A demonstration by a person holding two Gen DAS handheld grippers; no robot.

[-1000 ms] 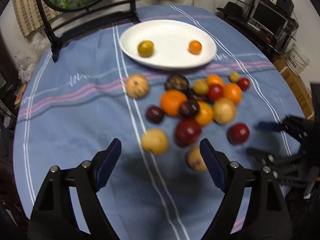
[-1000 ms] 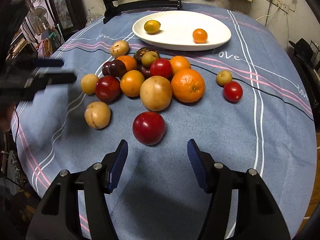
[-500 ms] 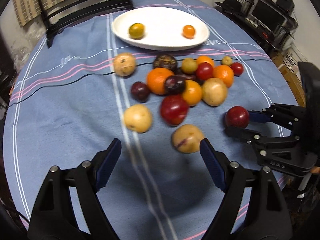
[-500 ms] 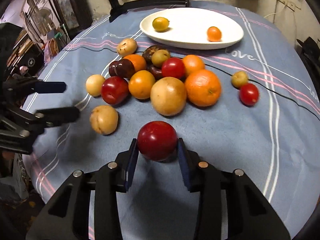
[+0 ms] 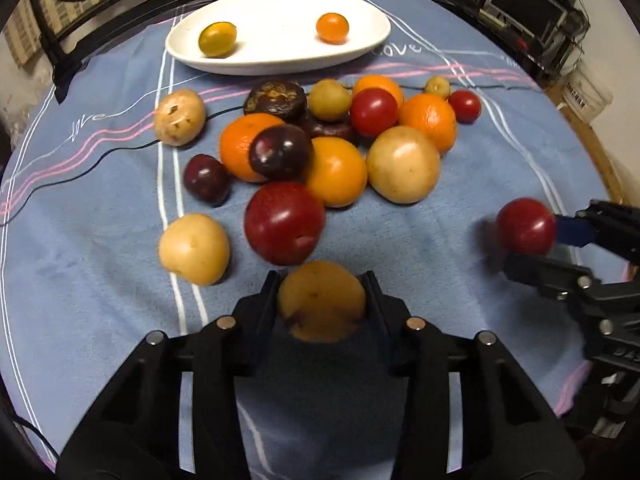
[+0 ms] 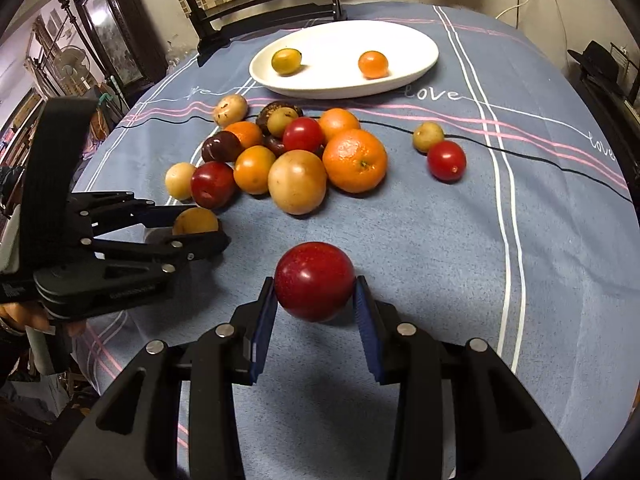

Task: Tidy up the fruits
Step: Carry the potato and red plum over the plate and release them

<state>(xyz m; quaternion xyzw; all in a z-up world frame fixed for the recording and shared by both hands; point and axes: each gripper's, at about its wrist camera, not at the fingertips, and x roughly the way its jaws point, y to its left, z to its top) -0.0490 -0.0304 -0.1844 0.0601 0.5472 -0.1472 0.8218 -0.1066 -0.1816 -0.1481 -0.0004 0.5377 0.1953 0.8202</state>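
Note:
My left gripper (image 5: 321,300) is shut on a tan round fruit (image 5: 321,298), which also shows in the right wrist view (image 6: 195,221) between its fingers. My right gripper (image 6: 315,292) is shut on a red apple (image 6: 315,280), seen at the right in the left wrist view (image 5: 525,226). A pile of several fruits (image 5: 332,148) lies on the blue tablecloth ahead of both grippers. Behind it a white oval plate (image 5: 280,52) holds a yellow-green fruit (image 5: 217,38) and a small orange one (image 5: 332,28).
A pale fruit (image 5: 194,249) and a brown one (image 5: 180,117) lie left of the pile; a small red tomato (image 6: 446,160) lies to its right. A dark chair (image 6: 256,8) stands behind the plate. Shelves with electronics (image 5: 520,4) stand past the table's right edge.
My left gripper has moved forward and shut on the tan fruit. My right gripper has stayed shut on the red apple and has lifted it slightly.

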